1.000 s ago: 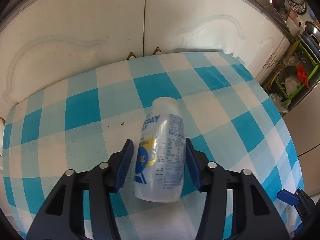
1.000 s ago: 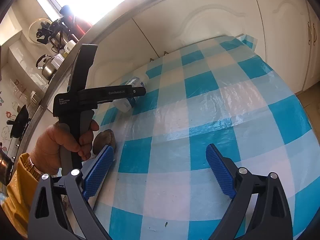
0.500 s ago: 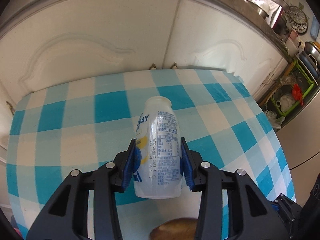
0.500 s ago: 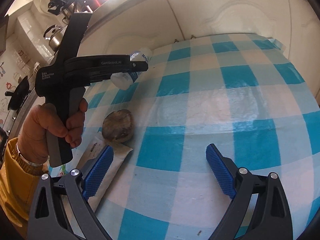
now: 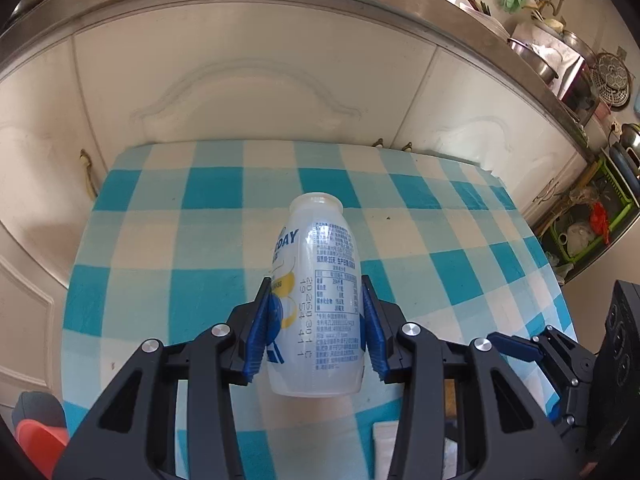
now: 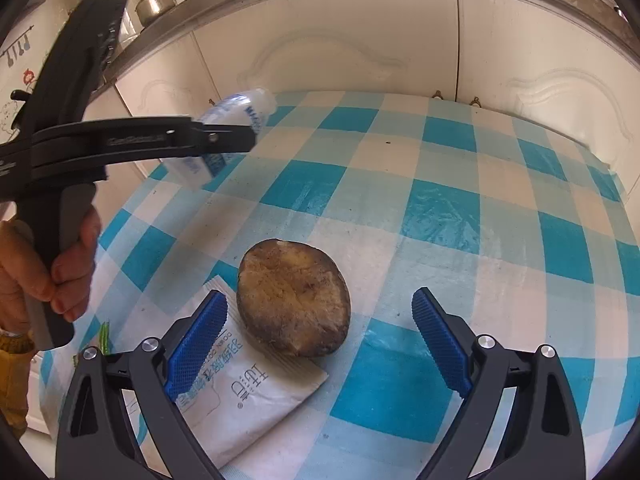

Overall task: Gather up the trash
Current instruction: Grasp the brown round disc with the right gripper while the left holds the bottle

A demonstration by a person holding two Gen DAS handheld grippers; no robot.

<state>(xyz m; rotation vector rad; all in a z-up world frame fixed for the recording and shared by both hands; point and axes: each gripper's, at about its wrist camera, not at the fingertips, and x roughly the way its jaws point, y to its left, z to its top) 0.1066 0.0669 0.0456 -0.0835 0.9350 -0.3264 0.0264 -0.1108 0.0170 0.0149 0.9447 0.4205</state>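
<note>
With the left gripper [image 5: 316, 332] clamped on the empty bottle [image 5: 318, 300] between its fingers, I bring the wide-open right gripper [image 6: 320, 344] down level astride the brown scrap [image 6: 294, 298] — clear of the sachet [image 6: 244, 392] under my near-left finger on the counter [image 6: 460, 208].

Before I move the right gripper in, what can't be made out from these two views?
- Any bin: in neither view.
- White packet: right wrist view, near end hidden by the right gripper, another part under the brown scrap.
- Bottle: left wrist view, lower sides covered by the left gripper pads; the right wrist view hides its middle.
</note>
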